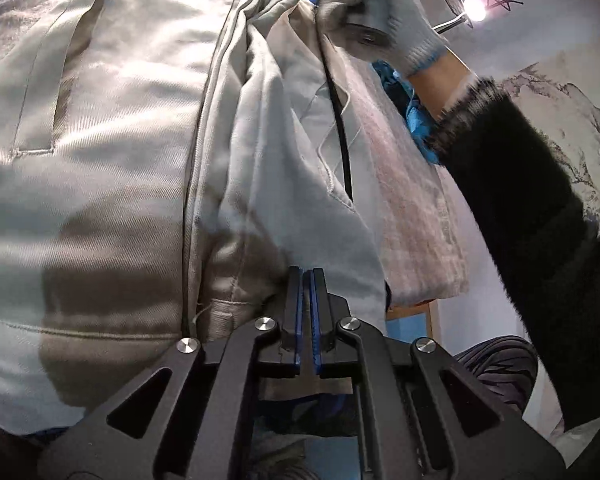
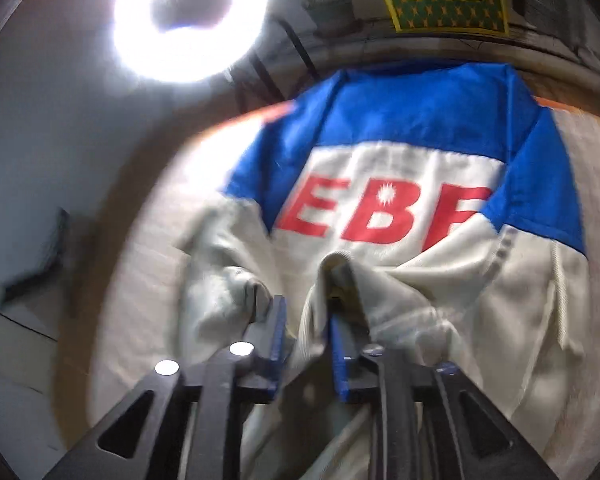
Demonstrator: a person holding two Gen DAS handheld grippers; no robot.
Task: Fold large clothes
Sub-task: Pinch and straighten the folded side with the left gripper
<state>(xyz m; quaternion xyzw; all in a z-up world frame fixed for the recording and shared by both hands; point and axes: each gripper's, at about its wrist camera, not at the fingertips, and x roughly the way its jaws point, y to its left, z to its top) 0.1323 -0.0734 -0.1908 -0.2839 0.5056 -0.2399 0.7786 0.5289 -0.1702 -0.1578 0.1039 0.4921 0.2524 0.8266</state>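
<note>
Item: large work jacket (image 2: 400,264), off-white cloth with a blue yoke and red letters "EBF" across the back. It is lying spread over a pale cover on the bench (image 2: 140,280), its blue shoulders pointing away from the right wrist camera. In the left wrist view the same jacket (image 1: 100,160) is filling most of the picture, showing a slanted welt pocket and a long zip seam.

Left gripper (image 1: 309,276): jaws are pressing together, blue pads meeting, a fold of the off-white cloth running into their tips; a pinch on the jacket's edge.

Right gripper (image 2: 306,312): jaws are standing partly apart with a raised ridge of jacket cloth lying between them; whether the pads are pressing on it cannot be told, the picture being blurred.

Gloved hand (image 1: 376,12): a person's right hand in a grey knit glove is holding the right gripper's handle above the jacket, a black fuzzy sleeve (image 1: 540,220) trailing behind it.

Surroundings: ring lamp (image 2: 192,20) is glaring above the bench.
</note>
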